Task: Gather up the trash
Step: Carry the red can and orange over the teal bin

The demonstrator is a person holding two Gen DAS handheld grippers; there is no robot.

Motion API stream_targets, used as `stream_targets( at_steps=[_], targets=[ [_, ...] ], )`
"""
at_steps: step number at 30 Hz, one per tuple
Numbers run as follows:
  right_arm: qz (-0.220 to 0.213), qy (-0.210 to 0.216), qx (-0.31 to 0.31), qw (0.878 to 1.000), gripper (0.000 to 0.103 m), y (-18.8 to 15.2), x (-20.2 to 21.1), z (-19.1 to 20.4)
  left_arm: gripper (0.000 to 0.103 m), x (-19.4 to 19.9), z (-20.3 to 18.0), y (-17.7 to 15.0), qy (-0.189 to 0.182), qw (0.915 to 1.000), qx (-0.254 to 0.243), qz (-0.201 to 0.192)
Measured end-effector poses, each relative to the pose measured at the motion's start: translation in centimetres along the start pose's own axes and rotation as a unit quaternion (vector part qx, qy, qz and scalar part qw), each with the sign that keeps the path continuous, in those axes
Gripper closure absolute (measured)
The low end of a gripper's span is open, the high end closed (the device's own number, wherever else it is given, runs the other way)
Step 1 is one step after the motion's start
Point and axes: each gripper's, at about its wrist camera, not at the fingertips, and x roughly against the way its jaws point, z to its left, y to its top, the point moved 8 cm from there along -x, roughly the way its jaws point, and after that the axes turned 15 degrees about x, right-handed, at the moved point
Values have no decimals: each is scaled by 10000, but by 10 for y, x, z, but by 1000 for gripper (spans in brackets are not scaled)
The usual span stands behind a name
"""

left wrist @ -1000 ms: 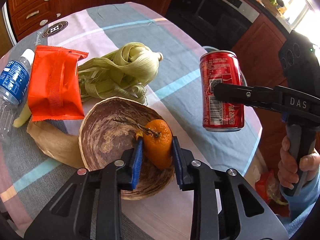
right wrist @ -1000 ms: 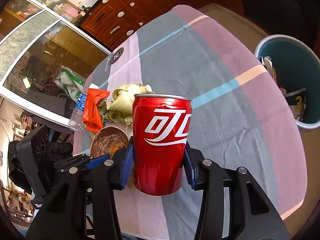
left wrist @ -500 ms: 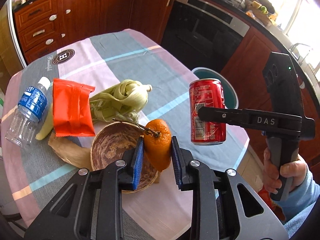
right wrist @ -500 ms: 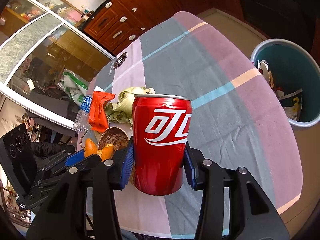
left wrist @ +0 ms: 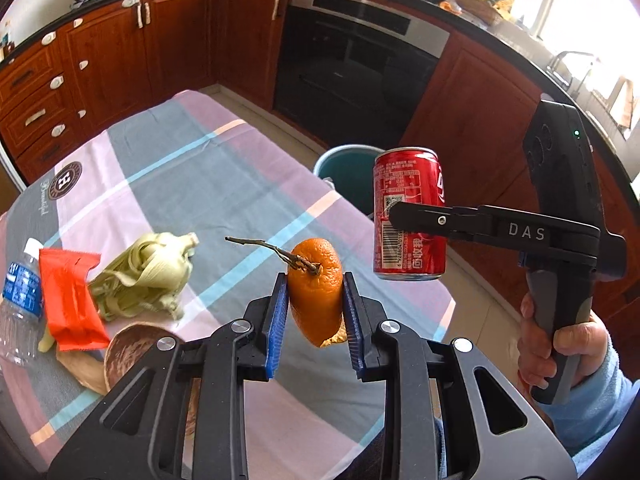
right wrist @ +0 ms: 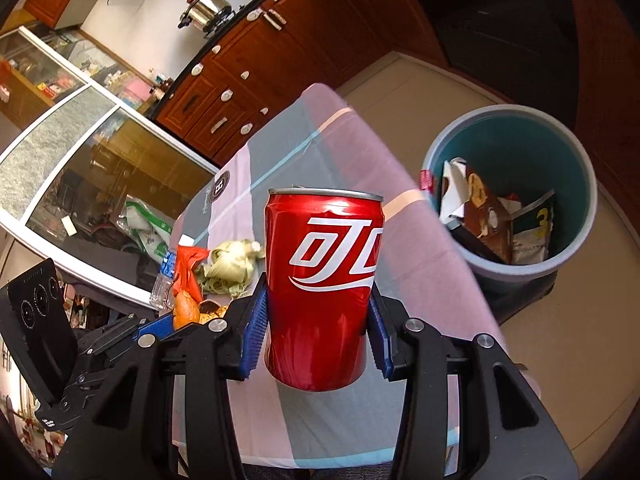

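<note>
My left gripper [left wrist: 314,312] is shut on an orange peel [left wrist: 318,286] with a dry stem, lifted clear above the table. To its right, my right gripper [right wrist: 318,320] is shut on an upright red soda can [right wrist: 324,284], also held in the air; the can [left wrist: 408,216] and that gripper show in the left wrist view. A teal trash bin [right wrist: 576,200] with wrappers inside stands on the floor beyond the table's right edge, ahead of the can. The bin's rim [left wrist: 340,156] peeks out behind the table.
On the checked tablecloth [left wrist: 224,184] lie corn husks [left wrist: 148,276], an orange-red snack bag [left wrist: 70,292], a plastic water bottle [left wrist: 20,304] and a brown bowl [left wrist: 128,352]. Wooden cabinets and a black oven [left wrist: 352,68] stand behind. A hand in a blue sleeve [left wrist: 560,344] holds the right gripper.
Both grippers have risen and moved toward the bin side. The peel has left the brown bowl; the table items now lie lower and farther left.
</note>
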Motion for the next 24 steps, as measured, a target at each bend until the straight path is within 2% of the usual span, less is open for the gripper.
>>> stream_targets(
  at_steps=[7, 12, 18, 24],
  targets=[
    [-452, -460, -368, 9972, 61, 21, 49, -74, 76, -35, -62, 31, -245, 9988, -422, 60],
    [-582, -784, -606, 9934, 61, 29, 69, -120, 76, -67, -103, 44, -374, 9964, -736, 164],
    [-512, -986, -805, 9905, 61, 34, 67, -157, 76, -114, -133, 50, -426, 9940, -920, 400],
    [-266, -1149, -856, 9893, 61, 32, 46, -177, 76, -157, -137, 50, -343, 9932, -863, 707]
  ],
)
